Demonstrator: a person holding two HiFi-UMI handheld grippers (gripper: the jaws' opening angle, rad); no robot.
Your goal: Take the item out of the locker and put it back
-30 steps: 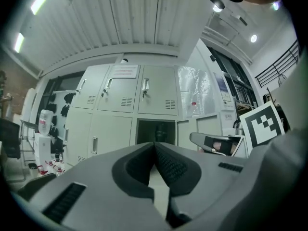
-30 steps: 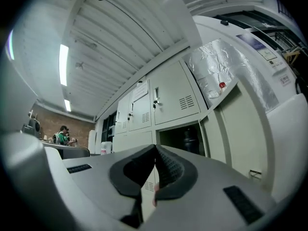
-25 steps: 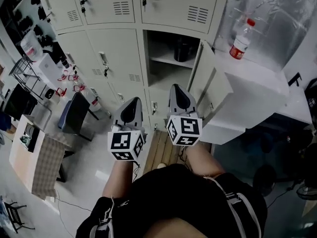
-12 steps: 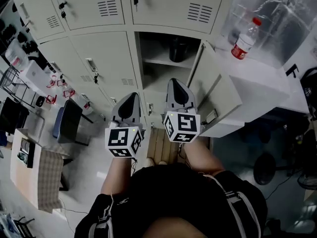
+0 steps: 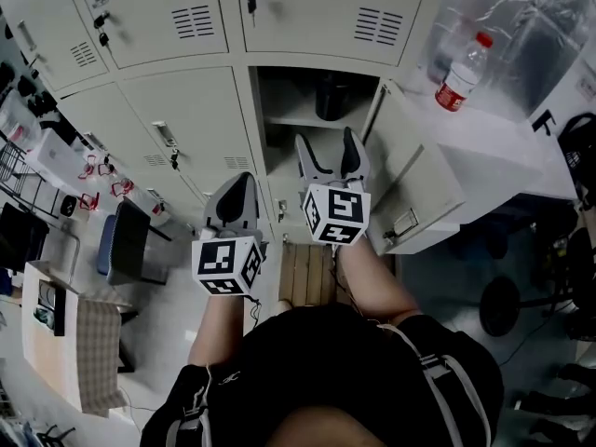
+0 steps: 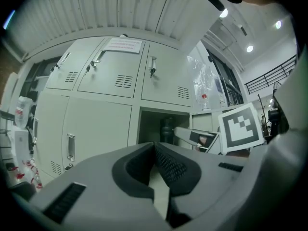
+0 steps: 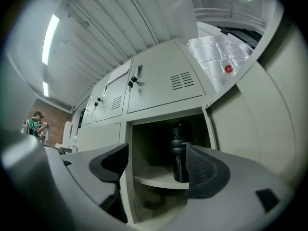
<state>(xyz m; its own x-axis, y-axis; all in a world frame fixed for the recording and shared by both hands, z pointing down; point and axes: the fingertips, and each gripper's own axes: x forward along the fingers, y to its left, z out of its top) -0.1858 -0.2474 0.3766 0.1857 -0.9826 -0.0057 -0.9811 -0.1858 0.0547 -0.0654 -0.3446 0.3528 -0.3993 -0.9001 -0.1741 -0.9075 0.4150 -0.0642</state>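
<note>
A dark bottle stands upright on the shelf of the open locker compartment. Its door is swung out to the right. My right gripper is raised in front of that compartment, a short way off. Its jaws are opening and nothing is between them. In the right gripper view the bottle shows between the spread fingers, far beyond them. My left gripper is lower and to the left, shut and empty, pointing at the closed doors. The left gripper view also shows the bottle in the locker.
Closed grey locker doors surround the open compartment. A clear plastic bottle with a red cap stands on a white cabinet top at the right, by plastic sheeting. A chair and a desk are on the floor at the left.
The right gripper's jaws have gone from shut to wide apart, and it has risen toward the open compartment. The person has moved closer to the lockers. The left gripper stays shut.
</note>
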